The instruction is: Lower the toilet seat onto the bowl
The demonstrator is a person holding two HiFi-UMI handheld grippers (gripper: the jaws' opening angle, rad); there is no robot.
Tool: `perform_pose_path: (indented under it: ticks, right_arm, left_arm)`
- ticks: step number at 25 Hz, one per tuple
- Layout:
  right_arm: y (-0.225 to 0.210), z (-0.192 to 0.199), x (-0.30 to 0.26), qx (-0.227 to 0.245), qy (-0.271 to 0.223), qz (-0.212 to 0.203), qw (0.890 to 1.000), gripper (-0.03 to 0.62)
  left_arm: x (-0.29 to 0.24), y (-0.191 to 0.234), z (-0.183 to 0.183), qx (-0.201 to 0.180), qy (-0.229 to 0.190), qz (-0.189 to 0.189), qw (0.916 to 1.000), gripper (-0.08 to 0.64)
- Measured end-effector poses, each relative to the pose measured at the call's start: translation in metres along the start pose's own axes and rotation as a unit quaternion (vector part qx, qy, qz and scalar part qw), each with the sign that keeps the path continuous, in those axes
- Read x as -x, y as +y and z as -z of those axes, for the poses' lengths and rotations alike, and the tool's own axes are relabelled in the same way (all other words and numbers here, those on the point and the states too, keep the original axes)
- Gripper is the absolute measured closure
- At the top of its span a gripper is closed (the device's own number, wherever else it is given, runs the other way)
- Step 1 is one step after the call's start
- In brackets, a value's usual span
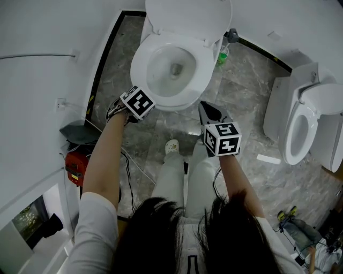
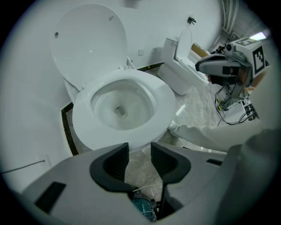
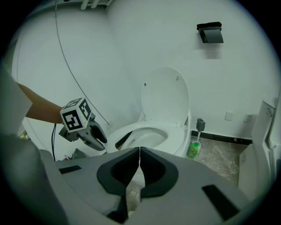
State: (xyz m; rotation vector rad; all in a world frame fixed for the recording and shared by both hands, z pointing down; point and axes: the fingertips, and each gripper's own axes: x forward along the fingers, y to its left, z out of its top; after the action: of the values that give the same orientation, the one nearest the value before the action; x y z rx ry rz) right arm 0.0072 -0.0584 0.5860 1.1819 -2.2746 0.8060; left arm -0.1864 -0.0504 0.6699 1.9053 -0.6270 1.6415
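The white toilet seat [image 1: 140,75] lies flat on the bowl, and its lid [image 1: 187,16] stands upright behind it. My left gripper [image 1: 126,109] points down beside the bowl's front left rim; its jaws stand open with nothing between them [image 2: 139,151], and the seat [image 2: 162,99] and lid [image 2: 88,44] lie just beyond. My right gripper [image 1: 206,109] hangs by the bowl's front right; its jaws [image 3: 139,151] are shut on nothing. In the right gripper view the seat [image 3: 175,136] and lid [image 3: 165,96] lie ahead, with the left gripper [image 3: 99,138] at the left.
A second toilet [image 1: 305,123] stands at the right. A green bottle [image 1: 222,54] and a brush [image 3: 200,125] sit by the bowl's far right. A red device [image 1: 76,166] and cables lie on the floor at the left. The person's shoe [image 1: 171,145] is below the bowl.
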Motion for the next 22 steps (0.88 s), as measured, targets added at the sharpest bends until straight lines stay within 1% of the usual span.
perform_pose_path:
  ticks: [8, 15, 22]
  right_arm:
    - [-0.006, 0.020, -0.017, 0.015, 0.021, -0.005, 1.000, 0.563]
    - [-0.008, 0.037, -0.037, 0.026, 0.040, -0.011, 0.999, 0.563]
    - [-0.010, 0.053, -0.054, 0.030, 0.060, -0.019, 0.998, 0.563]
  left_arm:
    - [-0.025, -0.003, 0.009, 0.034, 0.007, -0.002, 0.9994, 0.397]
    - [-0.045, -0.003, 0.016, 0.076, 0.001, -0.001, 0.9971, 0.397]
    - [-0.064, -0.003, 0.020, 0.099, 0.002, -0.012, 0.9950, 0.397]
